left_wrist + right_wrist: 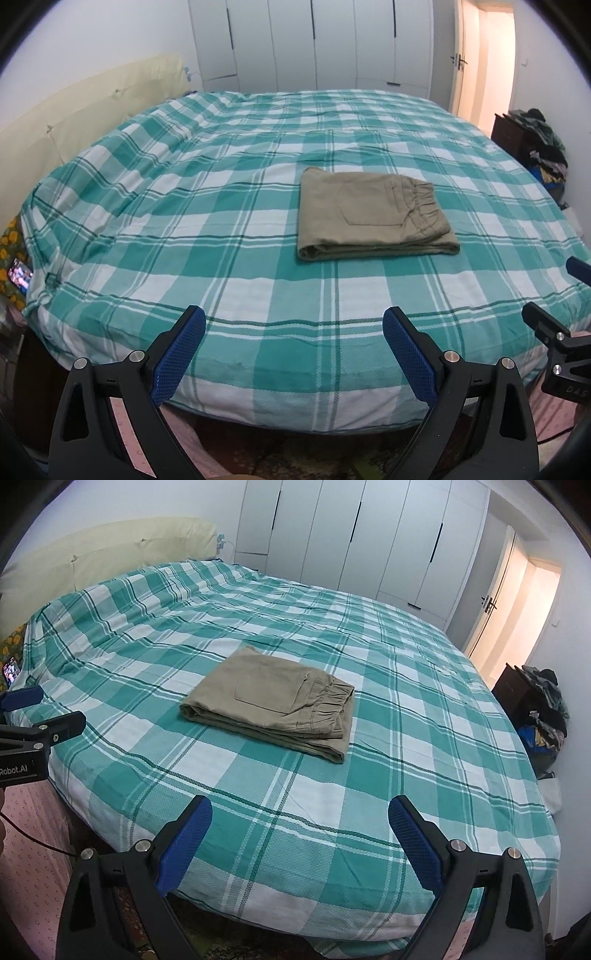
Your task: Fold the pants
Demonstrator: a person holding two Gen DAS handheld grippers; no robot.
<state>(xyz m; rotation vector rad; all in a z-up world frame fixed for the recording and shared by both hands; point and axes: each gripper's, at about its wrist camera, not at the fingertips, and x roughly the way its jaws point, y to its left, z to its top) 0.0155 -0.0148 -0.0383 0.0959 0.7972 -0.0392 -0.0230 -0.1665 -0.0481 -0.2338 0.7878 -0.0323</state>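
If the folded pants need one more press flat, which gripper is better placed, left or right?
Right, marginally. Both grippers hang open at the bed's near edge, off the pants. The right gripper points almost straight at them; from the left gripper they lie off to the right.

Right gripper (569, 306) is running off the right frame edge, a small screen (20, 277) at far left is showing unreadable content, and the clothes pile (546, 709) is blurring into indistinct shapes.

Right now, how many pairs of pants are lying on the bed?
1. The folded khaki pants lie flat near the middle of the checked bed cover, waistband toward the door side. A clothes pile sits off the bed by the dresser; more pants may be hidden there.
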